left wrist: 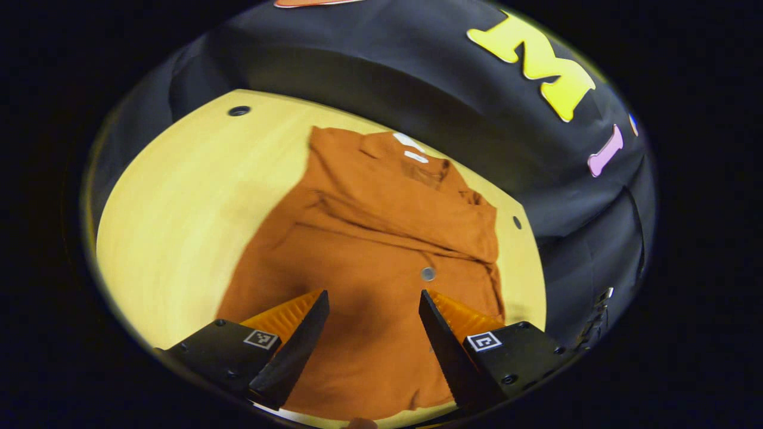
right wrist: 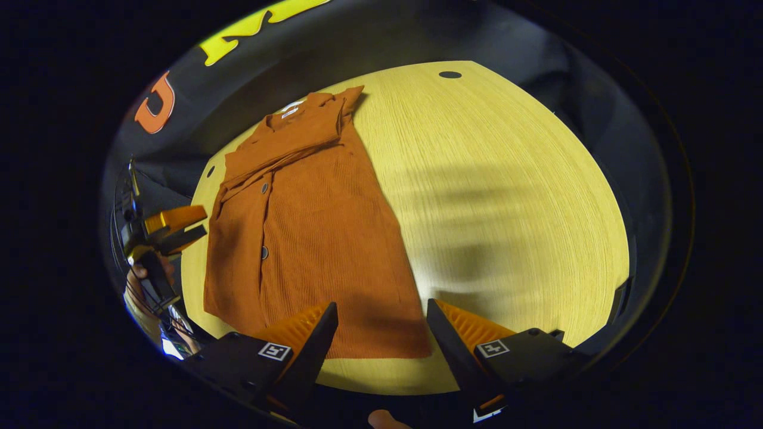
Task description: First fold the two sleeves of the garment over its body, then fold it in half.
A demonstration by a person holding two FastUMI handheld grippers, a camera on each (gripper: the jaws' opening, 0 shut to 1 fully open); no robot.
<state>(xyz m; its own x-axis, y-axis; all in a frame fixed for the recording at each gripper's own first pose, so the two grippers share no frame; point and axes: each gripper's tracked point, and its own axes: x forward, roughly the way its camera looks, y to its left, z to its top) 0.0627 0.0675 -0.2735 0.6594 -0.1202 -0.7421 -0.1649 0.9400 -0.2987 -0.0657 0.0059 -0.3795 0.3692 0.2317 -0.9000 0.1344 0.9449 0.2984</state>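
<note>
Now the garment (right wrist: 310,232) lies flat on the surface (right wrist: 506,196), sleeves already across its body, long axis running from 6 to 12 o'clock. Right tool (right wrist: 381,333) hangs spread at the hem; left tool (left wrist: 372,325), also spread, hovers over the lower body. Right gripper view catches the left tool's holder at 9 o'clock.

A rust-orange garment (right wrist: 310,226) of matt, finely ribbed cloth, corduroy-like, lies on a pale table (right wrist: 506,196) of smooth, wood-grain finish with a soft sheen; a small button (left wrist: 428,273) on the cloth looks glossy and metallic, and the booth wall (left wrist: 369,65) behind is matt black fabric
</note>
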